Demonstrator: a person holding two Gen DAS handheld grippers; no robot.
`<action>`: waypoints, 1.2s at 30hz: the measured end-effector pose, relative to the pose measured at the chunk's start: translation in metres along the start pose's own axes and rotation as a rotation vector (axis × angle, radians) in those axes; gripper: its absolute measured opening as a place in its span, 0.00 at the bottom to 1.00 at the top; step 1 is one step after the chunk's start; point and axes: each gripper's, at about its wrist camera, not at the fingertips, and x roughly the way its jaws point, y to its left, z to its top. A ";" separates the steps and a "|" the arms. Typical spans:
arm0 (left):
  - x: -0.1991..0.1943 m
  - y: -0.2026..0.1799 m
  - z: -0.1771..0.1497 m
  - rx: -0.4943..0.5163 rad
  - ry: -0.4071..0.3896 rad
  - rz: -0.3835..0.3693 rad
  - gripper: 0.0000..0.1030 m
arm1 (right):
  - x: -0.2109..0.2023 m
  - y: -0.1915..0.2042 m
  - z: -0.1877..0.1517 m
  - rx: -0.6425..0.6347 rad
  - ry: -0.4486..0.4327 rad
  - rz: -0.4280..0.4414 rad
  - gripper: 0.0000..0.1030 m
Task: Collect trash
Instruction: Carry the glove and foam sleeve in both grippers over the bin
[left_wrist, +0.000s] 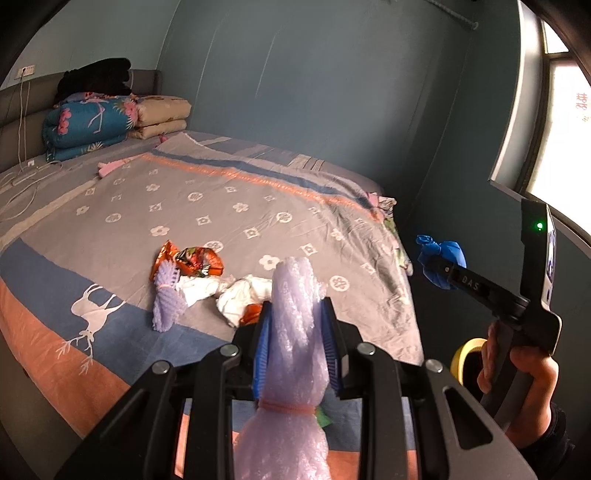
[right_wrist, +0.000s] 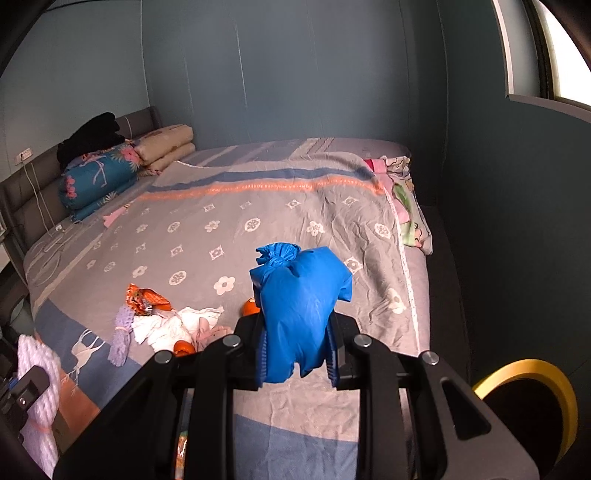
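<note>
Holding trash in both grippers above the bed (left_wrist: 229, 206). My left gripper (left_wrist: 295, 332) is clamped on a lilac foam roll (left_wrist: 295, 321) tied with a pink band; my right gripper (right_wrist: 297, 343) pinches a knotted blue bag (right_wrist: 301, 299). More trash lies on the bedspread: an orange wrapper (left_wrist: 192, 260), white tissues (left_wrist: 236, 295), another foam roll (left_wrist: 168, 299). The right tool's arm reads "DAS" (left_wrist: 471, 284); the wrapper's print is illegible.

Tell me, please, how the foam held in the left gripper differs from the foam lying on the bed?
Held foam is pale pink; bed foam is purple. Held foam is clamped upright between the left gripper's fingers; bed foam lies flat on the bed. Both are netted sleeves cinched by a band.
</note>
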 end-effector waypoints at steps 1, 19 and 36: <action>-0.003 -0.006 0.001 0.010 -0.006 -0.002 0.24 | -0.005 -0.002 0.000 -0.001 -0.002 0.004 0.23; -0.041 -0.073 -0.003 0.101 -0.051 -0.056 0.24 | -0.096 -0.056 -0.013 -0.017 -0.070 -0.008 0.23; -0.046 -0.131 -0.013 0.166 -0.051 -0.132 0.24 | -0.162 -0.112 -0.026 0.026 -0.116 -0.046 0.23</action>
